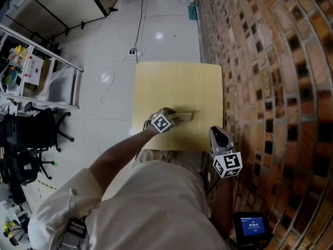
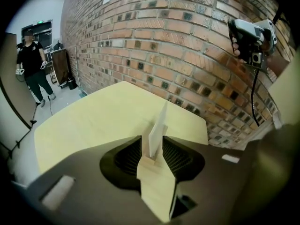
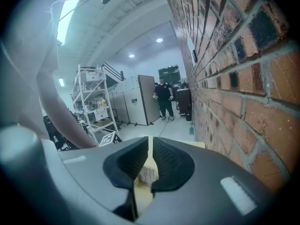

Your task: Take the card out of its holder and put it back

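The card (image 2: pixel 158 130) stands on edge in the slot of its wooden holder (image 2: pixel 157 186). It rises up out of the slot and its top leans a little to the right. From the left gripper view it is seen almost edge-on, so its flat faces are turned toward the two pads and its thin edge points back along the left claw (image 2: pixel 153 138).

The holder is a narrow wooden bar. Its long axis runs along the line the claw points, from under the camera out toward the fingertips. It rests on the yellow table (image 2: pixel 108 116).

The left claw is spread wide and tipped down toward the table. One ribbed pad stands on each side of the card, and the card sits midway between them, near the tips. A strip of space shows between the card and each pad, so nothing squeezes the card. I cannot tell whether the pads brush the holder's sides lower down.

The right claw (image 3: pixel 151 146) hangs off to the right of the left one, well apart from the card, beside the brick wall (image 2: pixel 187 41). Its jaws are drawn together to a slim slit. A small pale printed patch shows low in that gap; what it is cannot be told.
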Action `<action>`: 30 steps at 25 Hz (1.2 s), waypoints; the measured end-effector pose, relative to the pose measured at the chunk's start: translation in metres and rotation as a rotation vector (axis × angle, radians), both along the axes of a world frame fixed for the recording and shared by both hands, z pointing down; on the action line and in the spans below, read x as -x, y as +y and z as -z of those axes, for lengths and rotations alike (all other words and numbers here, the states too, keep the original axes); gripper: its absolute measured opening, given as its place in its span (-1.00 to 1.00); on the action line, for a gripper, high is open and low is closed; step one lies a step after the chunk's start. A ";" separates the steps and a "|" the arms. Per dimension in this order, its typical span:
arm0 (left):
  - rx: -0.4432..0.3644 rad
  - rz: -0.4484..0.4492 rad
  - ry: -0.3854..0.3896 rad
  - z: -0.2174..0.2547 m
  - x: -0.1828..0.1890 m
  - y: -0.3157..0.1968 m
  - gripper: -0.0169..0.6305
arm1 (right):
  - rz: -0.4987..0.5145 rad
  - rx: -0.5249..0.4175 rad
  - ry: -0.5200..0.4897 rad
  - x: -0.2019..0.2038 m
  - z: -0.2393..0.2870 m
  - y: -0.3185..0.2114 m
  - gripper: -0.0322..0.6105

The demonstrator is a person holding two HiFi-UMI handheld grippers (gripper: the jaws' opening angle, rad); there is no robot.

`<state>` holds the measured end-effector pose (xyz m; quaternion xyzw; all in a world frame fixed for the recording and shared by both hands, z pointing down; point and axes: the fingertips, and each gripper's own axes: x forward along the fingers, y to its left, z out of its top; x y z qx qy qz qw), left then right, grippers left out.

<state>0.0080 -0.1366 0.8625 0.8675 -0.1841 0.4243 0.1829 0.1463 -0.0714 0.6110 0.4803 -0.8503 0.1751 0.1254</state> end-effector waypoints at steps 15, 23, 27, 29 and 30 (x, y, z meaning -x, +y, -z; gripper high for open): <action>0.020 -0.014 -0.018 -0.011 -0.002 -0.007 -0.58 | -0.012 0.016 0.005 0.001 -0.002 0.018 -0.84; -0.012 -0.037 -0.033 -0.009 -0.007 -0.009 -0.73 | -0.023 0.018 0.001 -0.001 -0.005 0.023 -0.84; -0.022 -0.044 -0.022 -0.007 -0.011 -0.008 -0.77 | -0.022 0.021 0.001 -0.002 -0.007 0.024 -0.84; -0.027 -0.044 -0.010 -0.005 -0.012 -0.007 -0.79 | -0.021 0.020 0.001 -0.002 -0.006 0.025 -0.84; -0.030 -0.042 -0.003 -0.003 -0.013 -0.007 -0.81 | -0.020 0.020 0.000 -0.001 -0.006 0.025 -0.84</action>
